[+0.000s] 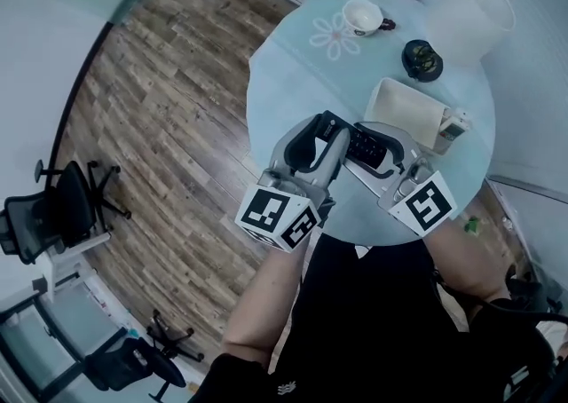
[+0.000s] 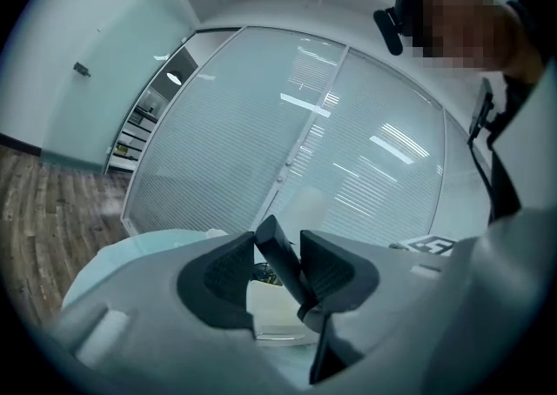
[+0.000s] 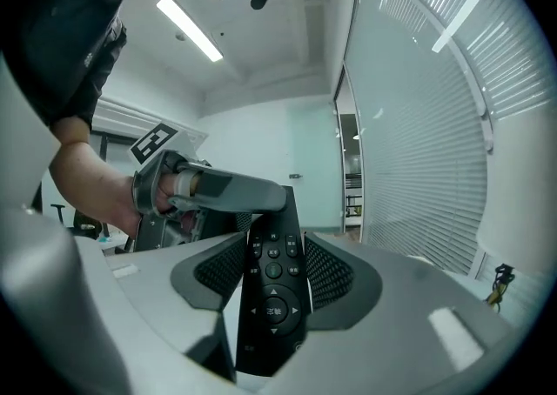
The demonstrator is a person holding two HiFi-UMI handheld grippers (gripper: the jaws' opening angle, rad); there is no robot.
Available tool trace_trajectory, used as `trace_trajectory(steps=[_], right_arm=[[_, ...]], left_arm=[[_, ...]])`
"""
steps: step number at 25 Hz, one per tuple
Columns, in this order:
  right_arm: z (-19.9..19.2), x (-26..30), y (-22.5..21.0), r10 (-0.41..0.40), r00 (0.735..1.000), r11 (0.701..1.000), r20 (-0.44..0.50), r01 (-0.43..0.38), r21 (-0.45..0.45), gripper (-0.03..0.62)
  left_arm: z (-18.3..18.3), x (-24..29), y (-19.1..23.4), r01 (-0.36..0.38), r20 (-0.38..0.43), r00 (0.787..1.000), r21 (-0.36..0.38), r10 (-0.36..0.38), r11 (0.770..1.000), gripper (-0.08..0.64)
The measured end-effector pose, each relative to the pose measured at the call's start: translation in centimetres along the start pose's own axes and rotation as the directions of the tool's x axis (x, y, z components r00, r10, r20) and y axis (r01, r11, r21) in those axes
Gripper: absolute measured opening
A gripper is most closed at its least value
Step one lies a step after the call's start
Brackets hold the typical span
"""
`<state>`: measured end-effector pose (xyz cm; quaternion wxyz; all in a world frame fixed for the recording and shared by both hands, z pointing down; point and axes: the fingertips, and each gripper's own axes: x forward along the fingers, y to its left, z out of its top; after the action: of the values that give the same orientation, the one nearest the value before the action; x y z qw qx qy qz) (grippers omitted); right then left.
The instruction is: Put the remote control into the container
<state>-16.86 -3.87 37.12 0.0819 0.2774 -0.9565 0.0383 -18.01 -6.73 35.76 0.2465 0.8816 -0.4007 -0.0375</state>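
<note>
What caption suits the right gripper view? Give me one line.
Right gripper holds the black remote control buttons-up, its far end between the left gripper's open jaws.

Remote (image 3: pixel 271 297) in right tongs (image 3: pixel 274 247), container (image 1: pixel 404 108) on table (image 1: pixel 293 82)

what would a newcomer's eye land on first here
The black remote control stands out first, clamped between the right gripper's fingers over the round pale table. The left gripper's fingers stand apart around its far end. Beyond them on the table lies the empty white container.
</note>
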Motion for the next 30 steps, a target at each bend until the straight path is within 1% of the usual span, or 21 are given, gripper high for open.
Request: trace_trajectory(steps=[5, 9, 12, 14, 15, 17, 20, 23, 26, 28, 30], right_arm=[[2.5, -3.0, -0.9, -0.059, 0.996, 0.998, 0.065, 0.06, -0.007, 0.21], [3.3, -6.1, -2.3, -0.104, 0.989, 0.994, 0.107, 0.105, -0.005, 0.21], [4.3, -8.1, -3.0, -0.123, 0.983, 0.992, 0.137, 0.127, -0.021, 0.21], [4.7, -9.2, -3.4, -0.128, 0.981, 0.991, 0.143, 0.133, -0.027, 0.21], [4.9, -9.8, -3.7, -0.13, 0.981, 0.99, 0.146, 0.135, -0.026, 0.21], [5.1, -11.0, -4.2, -0.133, 0.979, 0.99, 0.154, 0.137, -0.02, 0.212], [5.3, -12.5, -4.9, -0.127, 0.978, 0.992, 0.164, 0.13, -0.004, 0.206], [5.7, -14.0, -5.4, -0.112, 0.979, 0.993, 0.168, 0.116, -0.018, 0.201], [5.6, -15.6, -5.8, -0.089, 0.985, 0.994, 0.147, 0.096, -0.041, 0.204], [5.2, -17.1, -6.6, -0.089, 0.988, 0.994, 0.124, 0.095, -0.048, 0.204], [4.7, -18.6, -7.8, -0.107, 0.989, 0.993, 0.101, 0.111, -0.036, 0.204]], left_arm=[[1.5, 1.1, -3.3, 0.063, -0.003, 0.998, -0.013, -0.063, 0.998, 0.167], [1.2, 3.2, -6.5, 0.109, -0.02, 0.994, -0.018, -0.109, 0.994, 0.167], [1.2, 4.7, -9.1, 0.141, -0.034, 0.989, -0.01, -0.142, 0.99, 0.167], [1.7, 5.4, -10.5, 0.156, -0.017, 0.988, -0.011, -0.156, 0.988, 0.166], [2.0, 5.8, -11.2, 0.167, -0.006, 0.986, -0.015, -0.167, 0.986, 0.146], [2.4, 6.4, -12.7, 0.198, 0.005, 0.98, -0.017, -0.198, 0.98, 0.134], [2.5, 7.3, -15.2, 0.242, -0.011, 0.97, 0.033, -0.242, 0.97, 0.096], [2.4, 8.0, -16.6, 0.252, -0.036, 0.968, 0.065, -0.25, 0.965, 0.095], [2.3, 8.5, -17.1, 0.23, -0.055, 0.973, 0.106, -0.225, 0.967, 0.095], [2.2, 8.8, -17.4, 0.21, -0.073, 0.977, 0.156, -0.201, 0.965, 0.095], [2.0, 9.1, -17.8, 0.196, -0.094, 0.979, 0.209, -0.18, 0.958, 0.095]])
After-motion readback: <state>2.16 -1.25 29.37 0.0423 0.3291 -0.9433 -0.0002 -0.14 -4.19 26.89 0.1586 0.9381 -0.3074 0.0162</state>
